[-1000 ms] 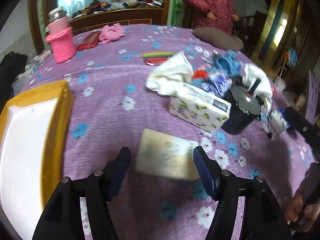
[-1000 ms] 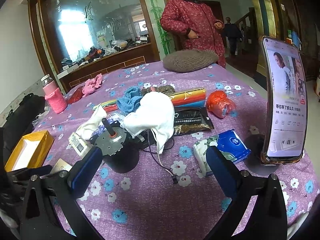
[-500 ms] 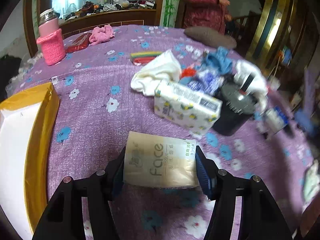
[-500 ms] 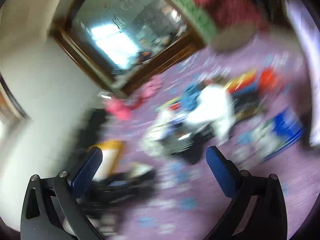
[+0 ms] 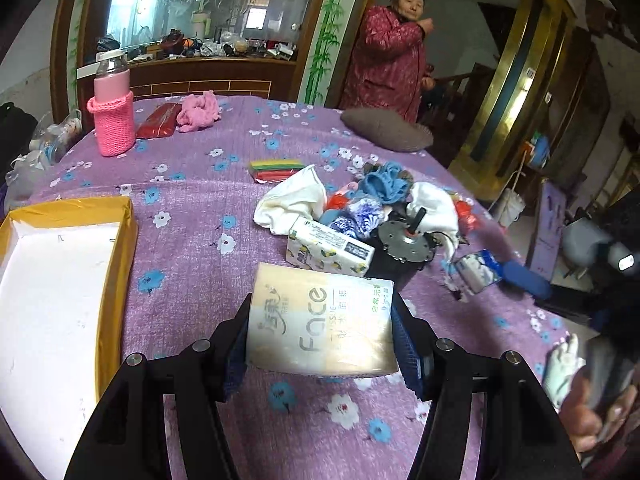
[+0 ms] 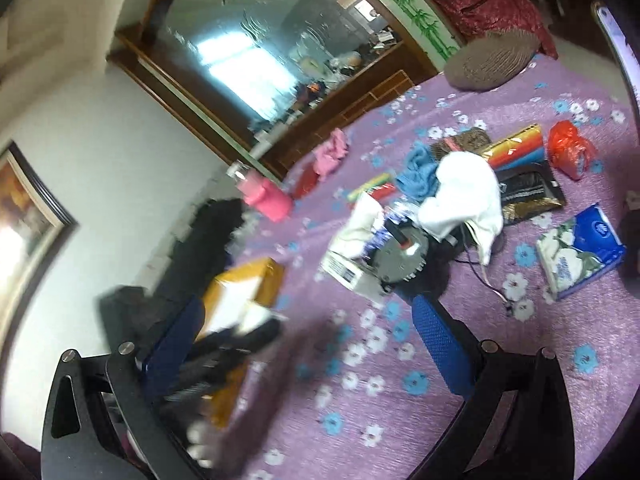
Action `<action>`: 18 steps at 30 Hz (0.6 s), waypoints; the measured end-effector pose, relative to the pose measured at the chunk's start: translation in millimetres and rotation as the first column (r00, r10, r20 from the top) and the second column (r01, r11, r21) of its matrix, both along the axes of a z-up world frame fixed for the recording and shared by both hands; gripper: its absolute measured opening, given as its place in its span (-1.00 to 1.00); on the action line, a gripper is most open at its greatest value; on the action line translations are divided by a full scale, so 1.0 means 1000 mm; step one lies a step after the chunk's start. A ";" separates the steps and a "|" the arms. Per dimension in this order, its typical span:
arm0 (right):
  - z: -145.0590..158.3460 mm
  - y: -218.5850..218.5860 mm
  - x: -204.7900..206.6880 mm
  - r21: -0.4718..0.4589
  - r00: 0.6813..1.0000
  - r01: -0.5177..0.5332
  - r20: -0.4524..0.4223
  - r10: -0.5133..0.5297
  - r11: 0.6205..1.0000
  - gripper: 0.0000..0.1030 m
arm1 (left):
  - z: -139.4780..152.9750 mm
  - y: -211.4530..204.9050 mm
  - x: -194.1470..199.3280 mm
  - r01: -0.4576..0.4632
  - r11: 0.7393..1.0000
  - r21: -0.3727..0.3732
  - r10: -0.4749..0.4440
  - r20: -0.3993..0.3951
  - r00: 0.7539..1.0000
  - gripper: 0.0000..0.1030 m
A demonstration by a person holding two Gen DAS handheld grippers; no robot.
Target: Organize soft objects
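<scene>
My left gripper (image 5: 320,344) is shut on a cream "Face" tissue pack (image 5: 320,320) and holds it above the purple flowered tablecloth (image 5: 192,216). A yellow box with a white inside (image 5: 60,280) lies to its left; it also shows in the right wrist view (image 6: 244,288). My right gripper (image 6: 308,344) is open and empty, tilted, above the cloth. A second tissue pack (image 5: 328,248) lies by a pile of white cloths (image 5: 296,200), a blue knit (image 5: 384,184) and a black motor (image 5: 404,240). A blue tissue pack (image 6: 580,252) lies at the right.
A pink knitted bottle (image 5: 112,120), a pink cloth (image 5: 200,112), a red packet (image 5: 158,120) and a grey cushion (image 5: 384,128) sit at the far side. A woman in red (image 5: 388,56) stands behind the table. A red bag (image 6: 570,152) and a phone edge (image 6: 616,40) are at the right.
My left gripper has closed on the cream tissue pack and lifted it off the cloth. My right gripper has swung and tilted to the left, staying open.
</scene>
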State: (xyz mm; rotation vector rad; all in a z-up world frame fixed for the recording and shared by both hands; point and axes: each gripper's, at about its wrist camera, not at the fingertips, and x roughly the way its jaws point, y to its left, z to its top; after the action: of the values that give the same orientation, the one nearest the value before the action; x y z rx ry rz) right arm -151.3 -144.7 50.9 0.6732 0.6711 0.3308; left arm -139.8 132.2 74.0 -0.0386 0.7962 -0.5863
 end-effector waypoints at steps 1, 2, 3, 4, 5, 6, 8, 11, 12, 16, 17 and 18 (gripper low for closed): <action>-0.001 0.002 -0.002 -0.025 1.000 0.004 -0.009 -0.004 1.000 1.00 | 0.001 0.003 -0.004 0.002 1.000 -0.008 -0.002 0.001 1.000 0.16; 0.000 0.001 -0.003 -0.039 1.000 0.003 -0.015 -0.003 0.999 1.00 | 0.003 0.007 -0.009 0.002 1.000 -0.016 -0.002 0.001 1.000 0.16; 0.000 0.002 -0.007 -0.059 1.000 0.001 -0.020 -0.002 0.998 1.00 | 0.004 0.001 -0.014 -0.017 1.000 -0.023 0.017 0.000 1.000 0.16; 0.001 0.004 -0.008 -0.079 1.000 0.000 -0.024 -0.002 0.997 1.00 | 0.005 0.007 -0.016 -0.019 0.999 -0.029 0.019 0.002 1.000 0.16; 0.001 0.005 -0.009 -0.099 1.000 0.003 -0.030 -0.006 0.995 1.00 | 0.005 0.004 -0.018 -0.030 0.999 -0.030 0.030 0.001 1.000 0.16; 0.000 0.004 -0.005 -0.110 0.999 0.004 -0.036 -0.008 0.994 1.00 | 0.005 0.006 -0.019 -0.038 0.999 -0.034 0.038 -0.003 0.999 0.16; 0.000 0.007 -0.002 -0.122 0.999 0.000 -0.041 -0.005 0.993 1.00 | 0.005 0.006 -0.022 -0.060 0.997 -0.044 0.060 -0.014 0.998 0.16; 0.001 0.011 0.001 -0.152 0.999 0.004 -0.043 -0.011 0.988 1.00 | 0.004 0.006 -0.024 -0.084 0.995 -0.047 0.083 -0.027 0.996 0.16; 0.002 0.012 0.001 -0.162 0.999 0.006 -0.046 -0.013 0.987 1.00 | 0.004 0.009 -0.024 -0.088 0.995 -0.052 0.087 -0.031 0.996 0.16; 0.005 0.010 0.007 -0.201 0.996 0.031 -0.071 -0.046 0.979 1.00 | 0.008 0.014 -0.027 -0.117 0.991 -0.071 0.114 -0.037 0.993 0.16; 0.006 0.009 0.008 -0.210 0.996 0.036 -0.066 -0.051 0.977 1.00 | 0.010 0.018 -0.028 -0.127 0.989 -0.073 0.125 -0.036 0.992 0.17; 0.007 0.007 0.010 -0.228 0.996 0.043 -0.066 -0.059 0.973 1.00 | 0.012 0.022 -0.029 -0.131 0.988 -0.076 0.129 -0.032 0.991 0.17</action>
State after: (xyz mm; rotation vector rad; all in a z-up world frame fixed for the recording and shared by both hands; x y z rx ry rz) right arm -140.8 -137.6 58.2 0.4856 0.7465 0.1790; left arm -168.7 154.1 85.8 -0.1699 0.7906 -0.4935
